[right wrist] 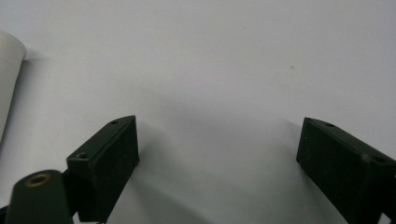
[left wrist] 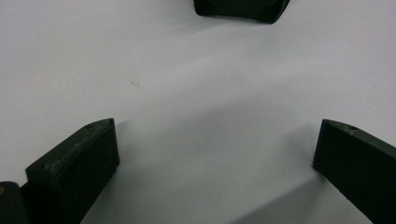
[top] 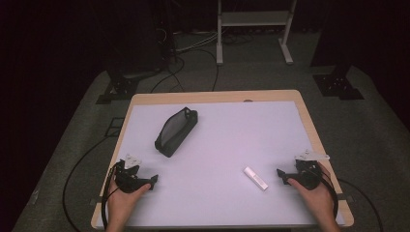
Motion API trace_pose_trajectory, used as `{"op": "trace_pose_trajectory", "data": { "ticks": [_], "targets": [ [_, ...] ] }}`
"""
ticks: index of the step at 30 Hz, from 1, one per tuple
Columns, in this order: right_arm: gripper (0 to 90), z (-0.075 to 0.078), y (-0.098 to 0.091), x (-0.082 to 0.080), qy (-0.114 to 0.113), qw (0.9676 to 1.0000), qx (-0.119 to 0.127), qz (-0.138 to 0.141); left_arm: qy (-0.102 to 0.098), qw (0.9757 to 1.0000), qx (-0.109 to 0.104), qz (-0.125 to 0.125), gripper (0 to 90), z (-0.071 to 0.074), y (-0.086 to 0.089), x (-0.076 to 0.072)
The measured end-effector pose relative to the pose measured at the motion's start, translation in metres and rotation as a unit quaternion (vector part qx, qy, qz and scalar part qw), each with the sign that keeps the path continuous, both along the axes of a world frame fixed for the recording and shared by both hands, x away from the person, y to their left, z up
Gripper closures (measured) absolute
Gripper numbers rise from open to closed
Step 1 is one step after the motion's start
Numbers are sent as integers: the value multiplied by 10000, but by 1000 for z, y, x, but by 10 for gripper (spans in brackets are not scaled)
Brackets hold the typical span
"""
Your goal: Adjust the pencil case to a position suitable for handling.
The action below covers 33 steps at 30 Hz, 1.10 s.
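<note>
The white stick-shaped object lies flat on the pale mat toward the near right of the table, its long axis slanting from upper left to lower right in the high view. It rests free, touched by nothing. The right gripper sits just beside it on the right, low over the mat near the right edge and held in the person's right hand, jaws pointing toward the object's near end. In the right gripper view its jaws stand wide apart with bare mat between them; nothing is gripped, and one rounded white end of the object shows at the left margin, outside the left jaw. The black mesh pouch lies on the far left part of the mat, set diagonally, well apart from the white object. The left gripper rests low at the near left of the mat in the person's left hand, below the pouch and clear of it. In the left gripper view its jaws are likewise spread wide over bare mat with nothing held, and an edge of the pouch appears at the top, ahead of the jaws. The mat covers most of the wooden tabletop, whose border shows along the far and side edges.
</note>
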State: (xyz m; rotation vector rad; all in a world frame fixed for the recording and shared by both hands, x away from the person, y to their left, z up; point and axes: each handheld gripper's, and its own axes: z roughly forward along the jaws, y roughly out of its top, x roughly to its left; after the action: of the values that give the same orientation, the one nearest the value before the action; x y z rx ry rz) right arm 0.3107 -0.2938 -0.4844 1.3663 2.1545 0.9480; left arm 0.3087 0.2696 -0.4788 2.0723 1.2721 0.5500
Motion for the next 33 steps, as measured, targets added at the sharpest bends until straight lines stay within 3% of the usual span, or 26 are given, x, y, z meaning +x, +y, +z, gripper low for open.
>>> {"op": "trace_pose_trajectory", "data": {
  "ticks": [4, 7, 15, 22, 33],
  "targets": [
    [118, 0, 0, 0, -5, 10000, -4, 0, -13, 10000, 8, -42, 4, 1, 1, 0],
    [118, 0, 0, 0, -7, 10000, -5, 0, -113, 9998, -29, -155, 125, 3, 3, -2],
    [118, 0, 0, 0, -14, 10000, -14, 0, -45, 9995, -228, -228, 196, 9, 3, 0],
    [118, 0, 0, 0, -13, 10000, -11, -2, -8, 9992, -328, -242, 242, 14, 2, 3],
    [118, 0, 0, 0, -7, 10000, -10, 0, -106, 9986, -372, -362, 279, 27, -5, 11]
  ]
}}
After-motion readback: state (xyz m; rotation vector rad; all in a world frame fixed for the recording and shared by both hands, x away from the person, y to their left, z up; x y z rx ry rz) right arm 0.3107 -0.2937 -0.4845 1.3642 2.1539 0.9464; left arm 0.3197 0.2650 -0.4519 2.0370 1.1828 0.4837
